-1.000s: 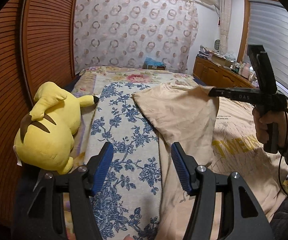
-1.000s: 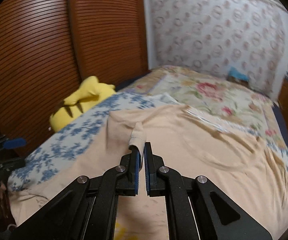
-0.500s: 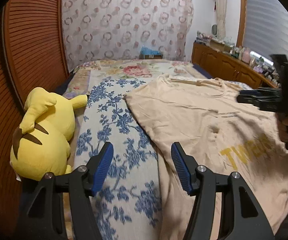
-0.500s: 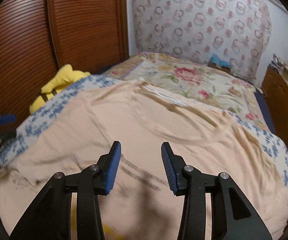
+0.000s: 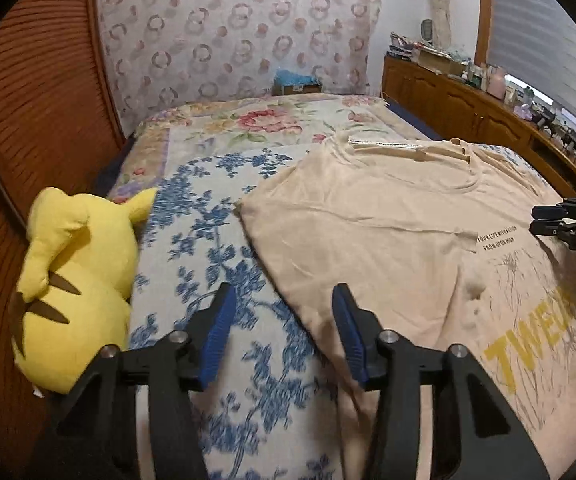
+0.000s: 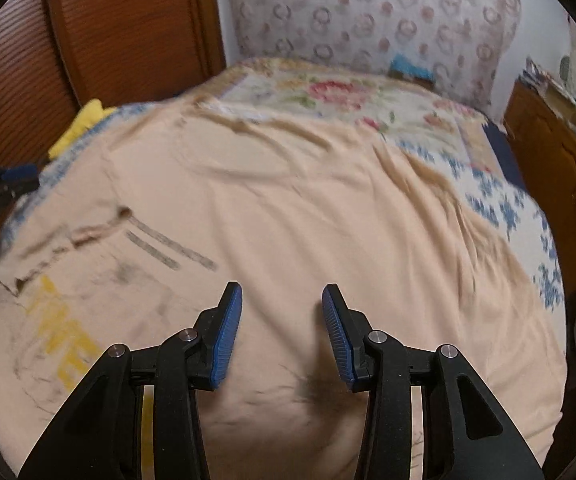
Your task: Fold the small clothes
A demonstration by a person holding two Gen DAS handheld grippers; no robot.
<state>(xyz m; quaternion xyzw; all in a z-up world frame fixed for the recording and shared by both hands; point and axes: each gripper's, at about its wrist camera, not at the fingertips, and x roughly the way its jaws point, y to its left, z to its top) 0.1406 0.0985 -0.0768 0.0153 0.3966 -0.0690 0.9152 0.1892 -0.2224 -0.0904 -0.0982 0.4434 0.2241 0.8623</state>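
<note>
I see a yellow toy [image 5: 76,276] at the far left of the bed [image 5: 216,264]. Next to it is bare blue flower cover. My left hand-held gripper [image 5: 282,332] has just been closing a bit; its jaws stand apart with nothing in them, over the shirt [image 5: 388,248] edge. The tan shirt lies flat, front up, with yellow letters. My right hand-held gripper [image 6: 282,334] stands apart too, empty, above the shirt.

Both wrist cams look down, close over bed; share beige T-shirt [image 5: 388,248], L/R sides.
</note>
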